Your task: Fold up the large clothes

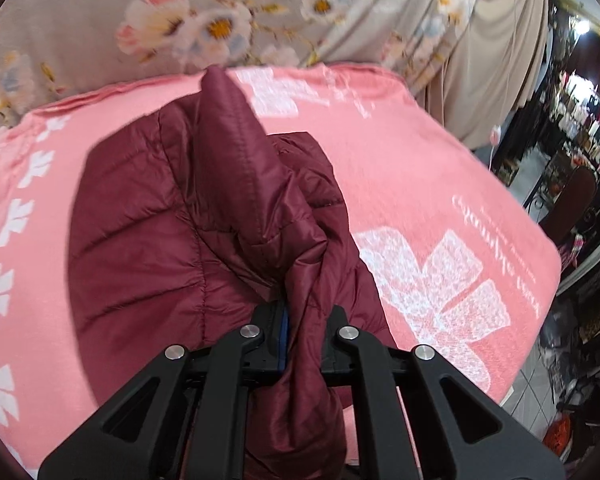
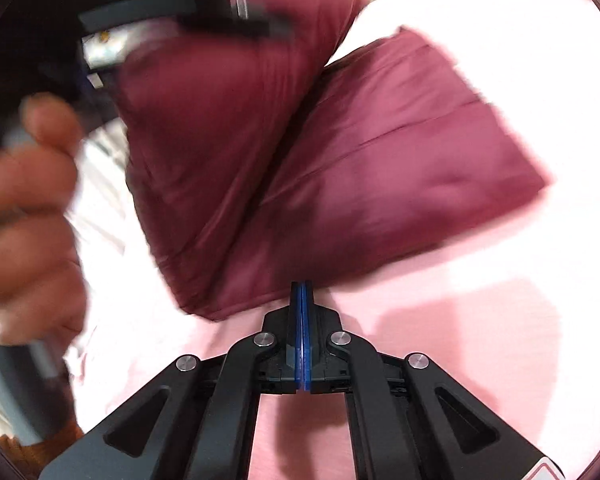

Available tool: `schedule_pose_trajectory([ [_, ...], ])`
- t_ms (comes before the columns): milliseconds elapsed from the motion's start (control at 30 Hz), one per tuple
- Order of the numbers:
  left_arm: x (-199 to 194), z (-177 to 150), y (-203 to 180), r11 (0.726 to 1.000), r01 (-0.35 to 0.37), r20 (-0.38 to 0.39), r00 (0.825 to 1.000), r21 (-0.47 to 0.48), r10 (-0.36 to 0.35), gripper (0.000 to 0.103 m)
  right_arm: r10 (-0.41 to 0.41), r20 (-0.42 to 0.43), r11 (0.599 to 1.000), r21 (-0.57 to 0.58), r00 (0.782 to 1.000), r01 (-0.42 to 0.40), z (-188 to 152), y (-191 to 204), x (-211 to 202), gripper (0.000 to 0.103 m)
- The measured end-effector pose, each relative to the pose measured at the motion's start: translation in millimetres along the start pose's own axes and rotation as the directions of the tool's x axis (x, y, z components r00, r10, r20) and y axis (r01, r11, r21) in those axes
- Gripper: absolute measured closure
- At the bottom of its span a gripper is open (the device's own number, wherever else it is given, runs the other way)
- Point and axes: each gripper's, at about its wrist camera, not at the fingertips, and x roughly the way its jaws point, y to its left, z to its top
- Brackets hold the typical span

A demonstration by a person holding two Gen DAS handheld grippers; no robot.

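**Carrying a fold of the maroon jacket across**

Nearest me, my left tool (image 1: pixel 305 334) is clamped narrow on a bunched edge of the maroon puffer jacket (image 1: pixel 172 232), fabric pinched between its blue pads and draping under the linkage. My right tool (image 2: pixel 302 304) is pressed fully together with nothing in it, hovering just beside the jacket's near hem. My left hand (image 2: pixel 24 208) shows blurred in that view.

The jacket lies mid-bed on the pink blanket (image 1: pixel 440 168), already doubled into a padded slab. I judge a fold is under way; next I must lay the held edge flat and square.

The shell is slick, quilted, puffy; it may spring back. Beyond lies a floral sheet (image 1: pixel 160 20).
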Motion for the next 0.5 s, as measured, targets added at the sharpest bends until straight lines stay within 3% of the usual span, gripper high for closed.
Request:
schedule_pose_trajectory([
  [200,36,-9,-12,0.999,-0.027,-0.065,0.997,0.018,0.028,0.096,-0.145,0.081,0.989,-0.013,0.986,0.146,15,-21,-31,0.103],
  [500,63,-14,-25,0.998,-0.058,-0.107,0.992,0.037,0.062,0.096,-0.157,0.112,0.987,-0.013,0.981,0.159,29,-30,-39,0.103],
])
